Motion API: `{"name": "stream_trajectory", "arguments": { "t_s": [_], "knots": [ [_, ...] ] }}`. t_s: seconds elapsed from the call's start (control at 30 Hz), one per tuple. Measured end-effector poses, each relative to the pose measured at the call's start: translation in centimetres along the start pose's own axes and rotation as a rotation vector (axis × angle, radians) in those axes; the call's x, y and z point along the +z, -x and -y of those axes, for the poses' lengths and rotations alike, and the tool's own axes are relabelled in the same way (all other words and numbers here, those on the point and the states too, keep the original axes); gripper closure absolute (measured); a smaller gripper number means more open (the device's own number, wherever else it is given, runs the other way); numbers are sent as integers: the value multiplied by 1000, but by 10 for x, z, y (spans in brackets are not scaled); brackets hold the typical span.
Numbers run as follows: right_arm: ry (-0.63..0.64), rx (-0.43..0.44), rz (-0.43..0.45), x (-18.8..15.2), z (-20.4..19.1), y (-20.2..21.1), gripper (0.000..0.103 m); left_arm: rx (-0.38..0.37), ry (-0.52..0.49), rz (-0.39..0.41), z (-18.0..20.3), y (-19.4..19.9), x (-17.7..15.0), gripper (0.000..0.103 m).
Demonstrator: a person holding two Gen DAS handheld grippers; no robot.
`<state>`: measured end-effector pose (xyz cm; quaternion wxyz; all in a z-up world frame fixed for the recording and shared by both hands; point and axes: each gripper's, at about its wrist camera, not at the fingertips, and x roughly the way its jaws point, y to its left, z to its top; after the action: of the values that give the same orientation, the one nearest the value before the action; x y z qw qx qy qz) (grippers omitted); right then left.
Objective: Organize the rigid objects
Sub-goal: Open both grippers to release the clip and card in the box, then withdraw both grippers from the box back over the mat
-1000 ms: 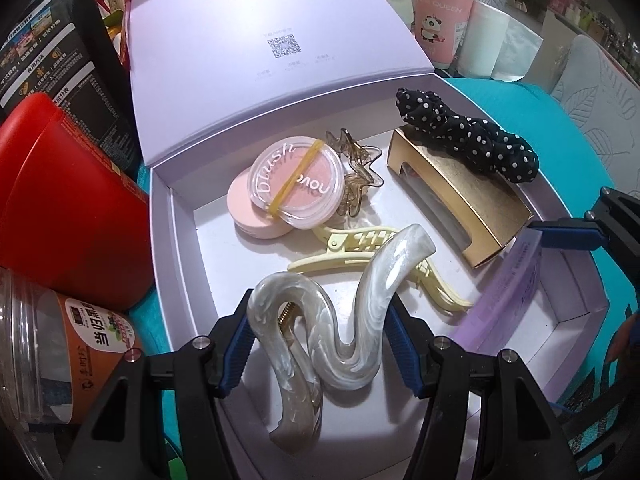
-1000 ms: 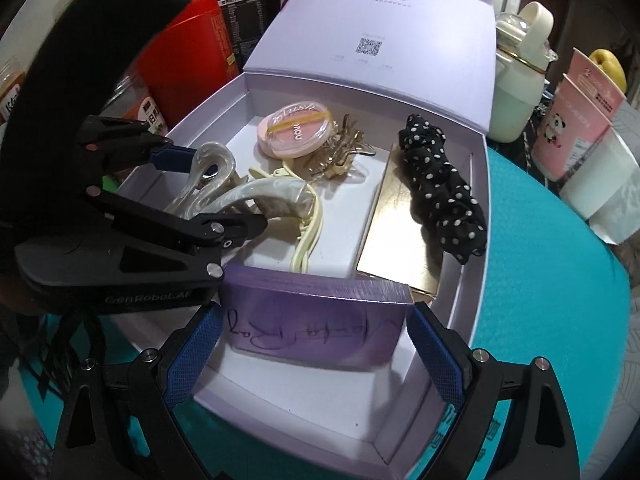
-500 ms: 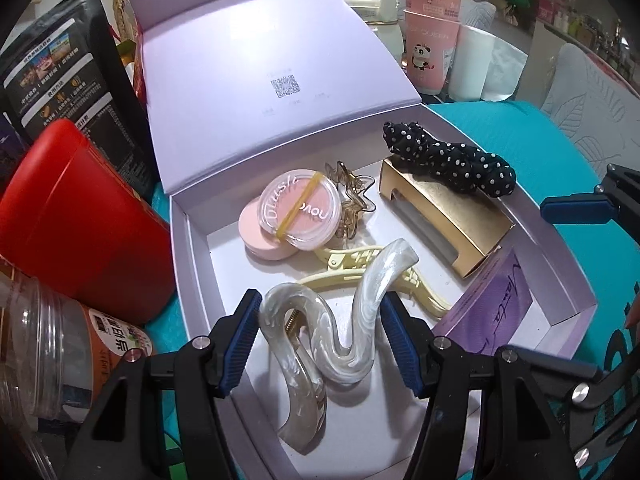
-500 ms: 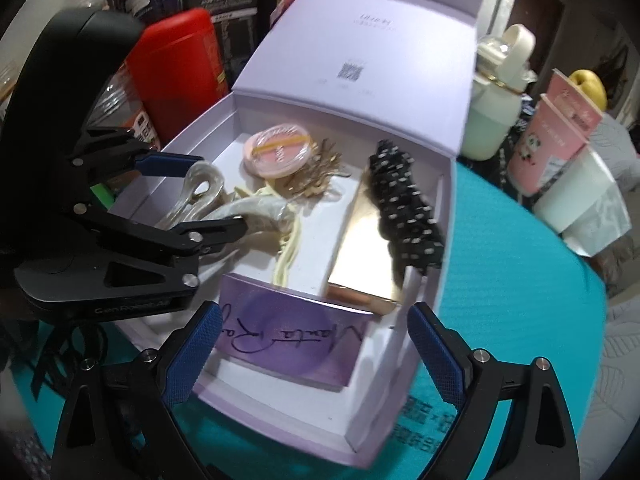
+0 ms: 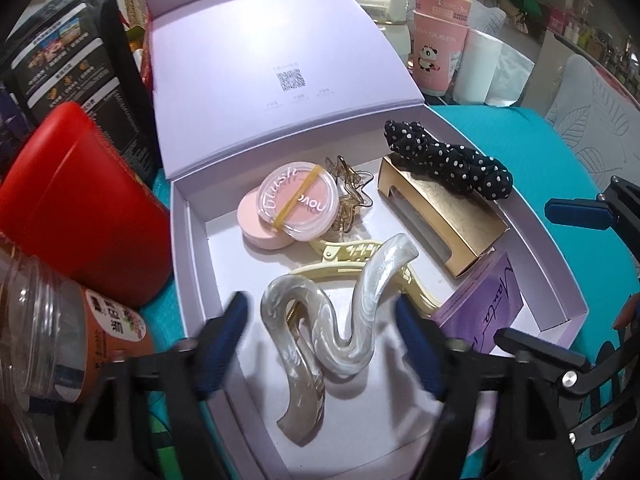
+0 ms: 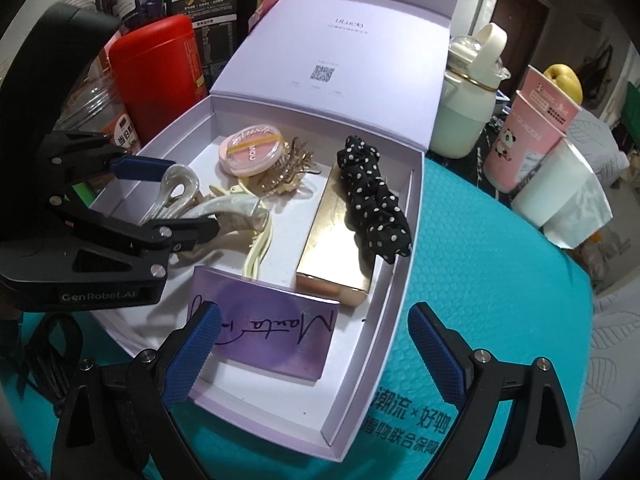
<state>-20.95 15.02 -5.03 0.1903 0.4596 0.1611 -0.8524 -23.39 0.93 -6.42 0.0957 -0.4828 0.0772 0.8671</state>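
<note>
Left wrist view: release step. Left hand-held gripper point(image 5: 320, 336) has just been opening; jaws now clear of the pearl hair clip point(image 5: 328, 316), which lies between them on the near floor of the lilac box point(image 5: 188, 264). Right hand-held gripper point(image 6: 316, 344) open, empty, over the purple card point(image 6: 272, 332). Next, probably: back out, fetch another item.
</note>
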Motion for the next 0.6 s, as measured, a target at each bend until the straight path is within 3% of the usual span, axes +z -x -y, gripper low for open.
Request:
{"name": "stream_trajectory", "arguments": {
  "t_s": [0.03,0.6],
  "knots": [
    [0,-2,5,0,0,2,8,1,3,7,1,2,0,13],
    [-63,-38,129,-3,12,62,6,38,51,143,-8,74,-4,13]
  ]
}}
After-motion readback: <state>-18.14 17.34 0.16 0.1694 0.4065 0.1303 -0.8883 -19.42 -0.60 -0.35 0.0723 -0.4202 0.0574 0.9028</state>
